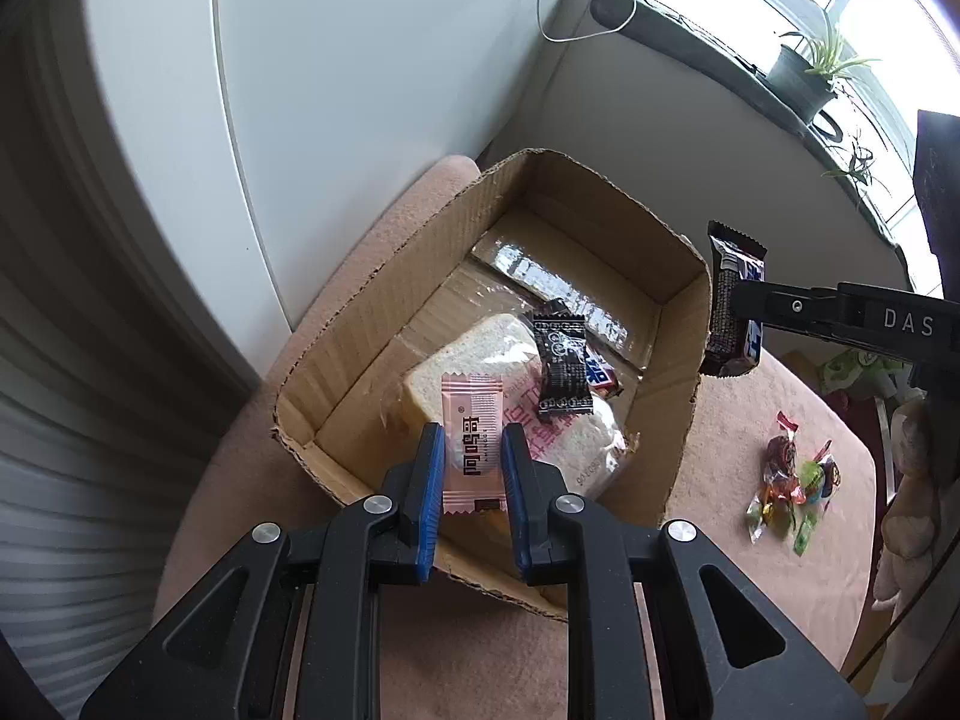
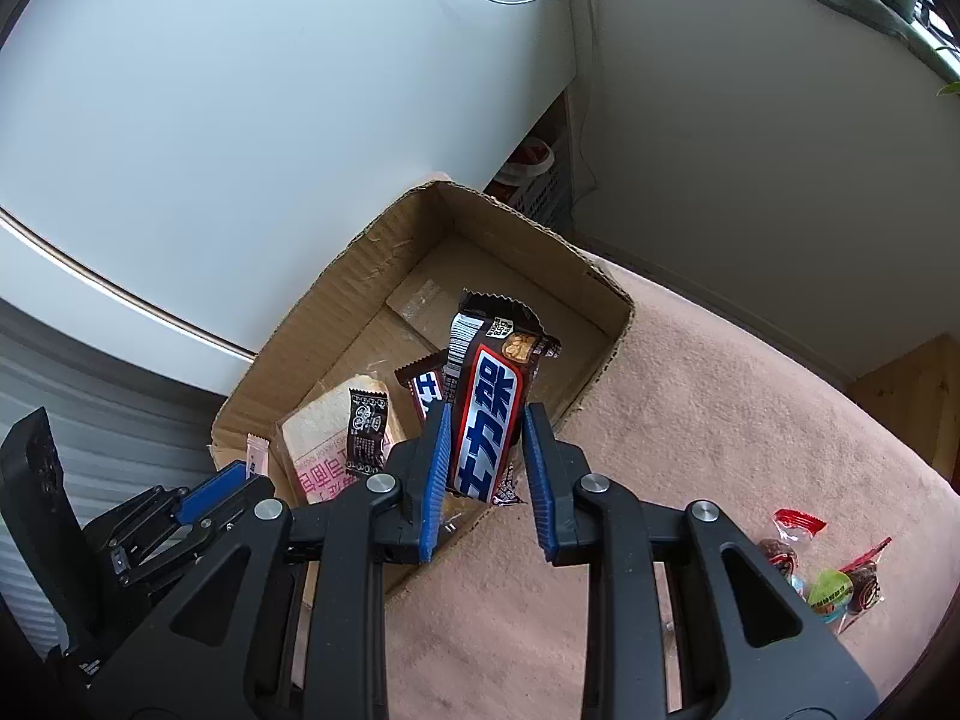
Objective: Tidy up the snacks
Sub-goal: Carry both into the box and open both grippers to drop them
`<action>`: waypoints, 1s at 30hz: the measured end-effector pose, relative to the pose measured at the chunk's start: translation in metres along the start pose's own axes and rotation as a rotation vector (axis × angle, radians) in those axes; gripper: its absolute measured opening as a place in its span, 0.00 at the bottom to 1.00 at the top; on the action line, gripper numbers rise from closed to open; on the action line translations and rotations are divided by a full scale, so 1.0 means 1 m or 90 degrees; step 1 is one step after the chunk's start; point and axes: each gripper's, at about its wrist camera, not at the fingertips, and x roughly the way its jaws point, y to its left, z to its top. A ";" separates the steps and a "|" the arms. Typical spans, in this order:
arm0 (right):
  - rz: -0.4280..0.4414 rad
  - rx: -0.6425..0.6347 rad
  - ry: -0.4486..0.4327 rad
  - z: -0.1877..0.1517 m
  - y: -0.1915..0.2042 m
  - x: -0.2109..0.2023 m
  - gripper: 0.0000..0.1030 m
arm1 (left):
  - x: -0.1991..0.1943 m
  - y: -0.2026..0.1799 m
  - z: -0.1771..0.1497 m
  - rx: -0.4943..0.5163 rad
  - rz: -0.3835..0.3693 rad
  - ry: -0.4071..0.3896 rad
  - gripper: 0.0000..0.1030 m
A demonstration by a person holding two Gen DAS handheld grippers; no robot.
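An open cardboard box [image 1: 384, 294] [image 2: 336, 300] stands on a pink-covered table. Inside lie a wrapped bread slice [image 1: 480, 360] [image 2: 324, 438], a small black sachet [image 1: 561, 366] [image 2: 367, 429] and a brown chocolate bar [image 1: 600, 381] [image 2: 423, 387]. My left gripper [image 1: 473, 438] is shut on a pink sachet [image 1: 471, 441], held over the box's near side. My right gripper [image 2: 487, 420] is shut on a brown chocolate bar [image 2: 489, 408] [image 1: 732, 300], held above the box's right wall. The left gripper [image 2: 228, 480] and its pink sachet [image 2: 257, 456] also show at the lower left of the right wrist view.
Several wrapped candies [image 1: 792, 480] [image 2: 828, 576] lie loose on the pink cloth [image 2: 690, 408] to the right of the box. A white appliance [image 1: 330, 90] stands behind the box. A potted plant [image 1: 804, 72] sits on the window sill.
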 end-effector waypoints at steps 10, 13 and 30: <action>-0.011 -0.025 -0.002 0.005 0.012 0.008 0.59 | 0.007 0.011 0.009 -0.021 -0.002 0.009 0.28; -0.018 -0.021 -0.015 0.005 0.008 0.002 0.59 | 0.007 0.010 0.009 -0.022 -0.002 0.007 0.29; -0.030 0.076 -0.023 -0.024 -0.076 -0.034 0.60 | 0.003 -0.029 0.012 0.015 -0.021 0.000 0.29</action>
